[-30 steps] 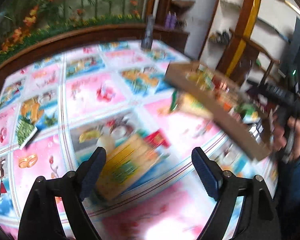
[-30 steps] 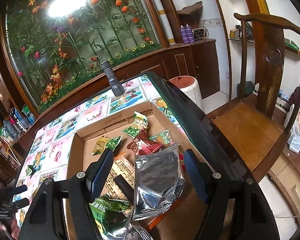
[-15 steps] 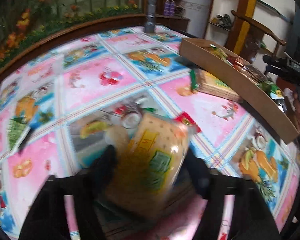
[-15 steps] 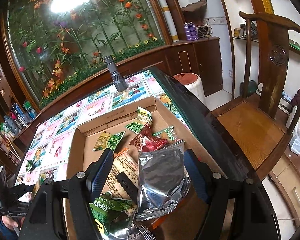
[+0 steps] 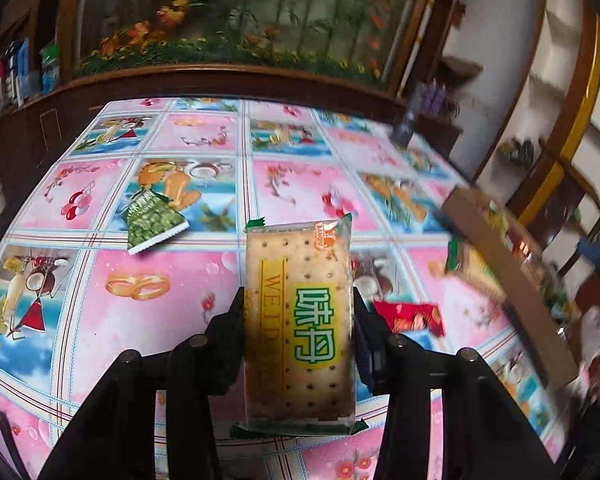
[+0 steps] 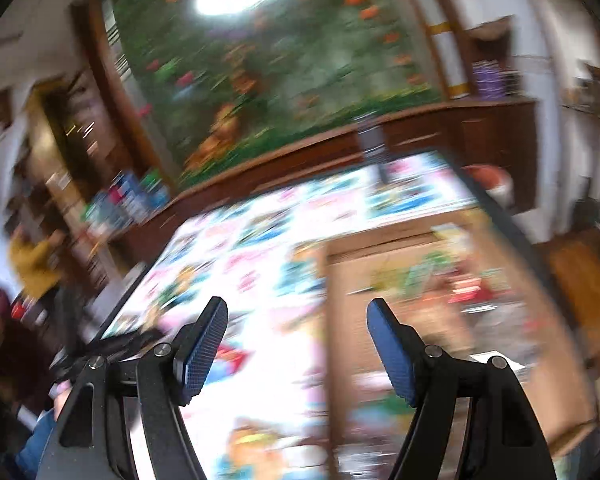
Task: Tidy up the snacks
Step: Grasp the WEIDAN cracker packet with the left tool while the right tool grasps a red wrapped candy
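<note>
A glossy surface (image 5: 172,280) printed with pink and blue fruit panels fills our view, backed by a dark wood ledge and a flower mural. Our left gripper (image 5: 300,312) now has its fingers pinching the clear-wrapped yellow cracker packet with green lettering (image 5: 300,320), held up off the surface; half a second ago the packet was a blur between closing fingers, and a second ago it lay flat with the fingers spread. That grasp means one more snack can go to the shallow brown cardboard tray (image 5: 512,280) at the right. A green pea packet (image 5: 152,222) and a red wrapper (image 5: 410,316) remain loose. Our right gripper (image 6: 296,344), fingers spread and empty, has swung away from the tray toward the surface, its view smeared.
</note>
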